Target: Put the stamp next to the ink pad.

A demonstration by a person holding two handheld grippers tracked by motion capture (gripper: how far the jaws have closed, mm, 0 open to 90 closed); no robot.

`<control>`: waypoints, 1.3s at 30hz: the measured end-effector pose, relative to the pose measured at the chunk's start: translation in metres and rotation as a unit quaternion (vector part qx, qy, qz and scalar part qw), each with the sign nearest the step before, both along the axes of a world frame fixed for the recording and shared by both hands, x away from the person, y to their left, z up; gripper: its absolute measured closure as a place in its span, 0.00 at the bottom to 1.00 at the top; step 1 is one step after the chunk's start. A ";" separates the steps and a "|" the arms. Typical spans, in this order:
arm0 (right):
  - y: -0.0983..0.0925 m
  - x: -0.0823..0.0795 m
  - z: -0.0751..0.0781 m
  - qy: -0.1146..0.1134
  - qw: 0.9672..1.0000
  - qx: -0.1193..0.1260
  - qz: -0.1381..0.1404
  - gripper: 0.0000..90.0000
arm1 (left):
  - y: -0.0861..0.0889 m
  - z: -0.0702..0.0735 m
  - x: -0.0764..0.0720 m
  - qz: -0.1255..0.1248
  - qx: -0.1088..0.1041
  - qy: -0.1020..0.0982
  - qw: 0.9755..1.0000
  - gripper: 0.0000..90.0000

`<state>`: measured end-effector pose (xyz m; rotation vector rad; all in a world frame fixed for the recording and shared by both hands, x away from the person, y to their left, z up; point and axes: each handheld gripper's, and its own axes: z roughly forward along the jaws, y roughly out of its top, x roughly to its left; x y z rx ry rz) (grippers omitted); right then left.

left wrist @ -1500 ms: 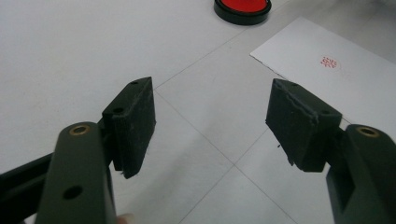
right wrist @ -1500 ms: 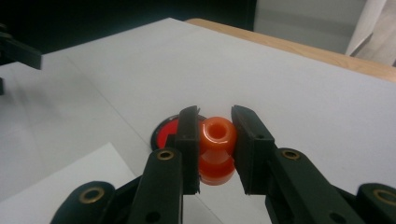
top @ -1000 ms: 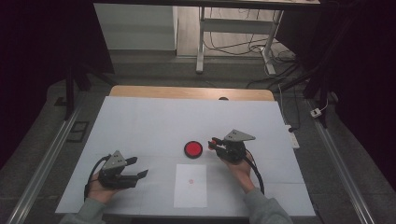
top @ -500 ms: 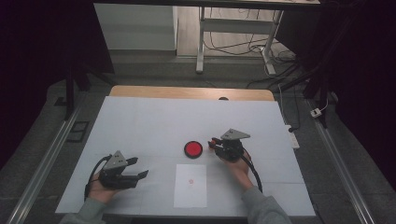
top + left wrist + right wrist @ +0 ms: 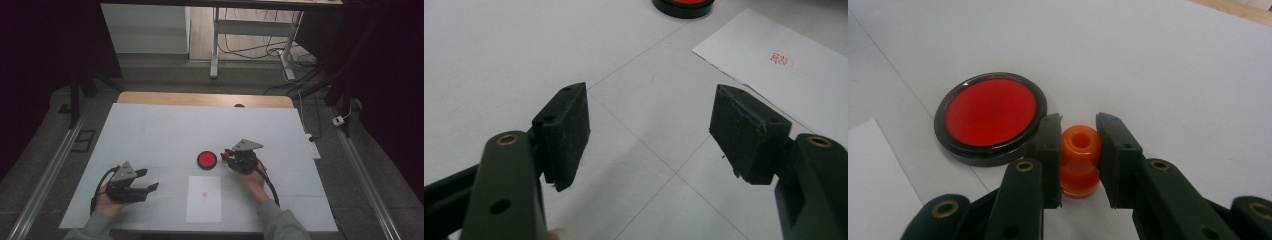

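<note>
A: What's laid out on the white tabletop?

B: A white sheet of paper bearing a small red stamp mark, and beyond it a round red ink pad in a black rim.

A: And the claws?

B: The right claw grips a small orange stamp with a waisted body, just beside the pad. The left claw gapes wide, holding nothing.

A: Any change from a second ago?

B: Hardly: both sit where they did.

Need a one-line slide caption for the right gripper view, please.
Right gripper jaws shut on an orange stamp, beside the red ink pad.
</note>
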<state>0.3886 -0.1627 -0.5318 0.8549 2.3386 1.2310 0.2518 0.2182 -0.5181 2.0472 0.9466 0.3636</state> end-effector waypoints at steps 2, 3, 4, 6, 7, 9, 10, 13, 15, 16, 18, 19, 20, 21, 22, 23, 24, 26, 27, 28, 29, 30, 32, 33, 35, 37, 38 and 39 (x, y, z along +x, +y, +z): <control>0.000 0.001 0.000 0.002 1.000 0.002 -0.001 0.80 | 0.000 0.000 0.000 0.000 0.000 0.000 1.000 0.36; 0.000 0.001 0.000 0.003 1.000 0.001 -0.002 0.80 | 0.000 0.000 0.000 0.000 0.001 0.000 1.000 0.36; 0.000 0.001 0.000 0.003 1.000 0.002 -0.002 0.80 | 0.000 0.000 0.000 0.000 0.000 0.000 1.000 0.36; 0.000 0.001 0.000 0.004 1.000 0.002 -0.002 0.80 | 0.000 0.000 0.000 0.000 0.000 0.000 1.000 0.36; 0.000 0.001 0.000 0.004 1.000 0.001 -0.003 0.80 | 0.000 0.000 0.000 0.000 0.000 -0.001 1.000 0.36; 0.000 0.001 0.000 0.006 1.000 0.001 -0.003 0.80 | 0.000 0.000 0.000 0.000 0.000 -0.001 1.000 0.36; 0.000 0.001 0.000 0.006 1.000 0.001 -0.003 0.80 | 0.000 0.000 0.000 0.000 0.000 -0.001 1.000 0.36; 0.000 0.001 0.001 0.007 1.000 0.001 -0.002 0.76 | 0.000 0.000 0.000 0.001 0.000 -0.001 1.000 0.36; 0.000 0.001 0.001 0.007 1.000 0.005 -0.002 0.63 | 0.001 0.000 0.000 0.001 -0.001 -0.001 1.000 0.36; 0.000 0.001 0.002 0.007 1.000 0.009 -0.001 0.60 | 0.001 0.000 0.000 0.002 -0.001 -0.001 1.000 0.36; -0.001 0.000 0.005 0.003 1.000 0.013 -0.002 0.56 | 0.001 0.000 0.000 0.002 -0.002 -0.001 1.000 0.36; -0.001 -0.001 0.007 0.001 1.000 0.017 -0.001 0.55 | 0.001 0.000 0.000 0.002 -0.002 0.000 1.000 0.36; -0.002 -0.001 0.008 -0.001 1.000 0.021 0.000 0.55 | 0.002 0.000 0.001 0.002 -0.001 0.000 1.000 0.36; -0.003 -0.001 0.010 -0.001 1.000 0.022 0.001 0.54 | 0.002 0.000 0.000 0.003 -0.003 0.000 1.000 0.36; -0.003 -0.002 0.011 -0.001 1.000 0.025 0.002 0.54 | 0.002 0.000 0.000 0.004 -0.005 0.000 1.000 0.36; -0.004 -0.002 0.012 -0.001 1.000 0.025 0.002 0.54 | 0.002 0.000 0.000 0.005 -0.006 0.000 1.000 0.36; -0.005 -0.003 0.013 -0.001 1.000 0.025 0.004 0.53 | 0.003 0.000 0.001 0.005 -0.007 0.001 1.000 0.36; -0.006 -0.004 0.015 -0.003 1.000 0.025 0.006 0.53 | 0.004 0.000 0.001 0.006 -0.008 0.002 1.000 0.36; -0.006 -0.004 0.015 -0.004 1.000 0.025 0.008 0.53 | 0.004 -0.001 0.002 0.005 -0.007 0.002 1.000 0.36; -0.007 -0.005 0.016 -0.003 1.000 0.025 0.009 0.52 | 0.005 -0.001 0.002 0.006 -0.007 0.002 1.000 0.36; -0.007 -0.006 0.016 -0.003 1.000 0.024 0.011 0.52 | 0.005 -0.001 0.003 0.007 -0.009 0.002 1.000 0.36; -0.008 -0.006 0.017 -0.003 1.000 0.023 0.013 0.51 | 0.004 -0.001 0.003 0.007 -0.008 0.002 1.000 0.36; -0.009 -0.009 0.019 -0.005 1.000 0.020 0.016 0.51 | 0.004 -0.001 0.003 0.006 -0.006 0.003 1.000 0.36; -0.010 -0.010 0.020 -0.005 1.000 0.017 0.018 0.50 | 0.004 -0.001 0.003 0.006 -0.006 0.003 1.000 0.36; -0.012 -0.013 0.023 -0.008 1.000 0.014 0.020 0.50 | 0.004 -0.001 0.003 0.006 -0.006 0.002 1.000 0.36; -0.016 -0.016 0.026 -0.010 1.000 0.012 0.021 0.50 | 0.004 -0.001 0.002 0.006 -0.005 0.002 1.000 0.36; -0.018 -0.018 0.028 -0.012 1.000 0.014 0.021 0.50 | 0.004 -0.001 0.002 0.007 -0.006 0.002 1.000 0.36; -0.020 -0.020 0.029 -0.013 1.000 0.012 0.019 0.50 | 0.005 -0.001 0.001 0.007 -0.006 0.002 1.000 0.36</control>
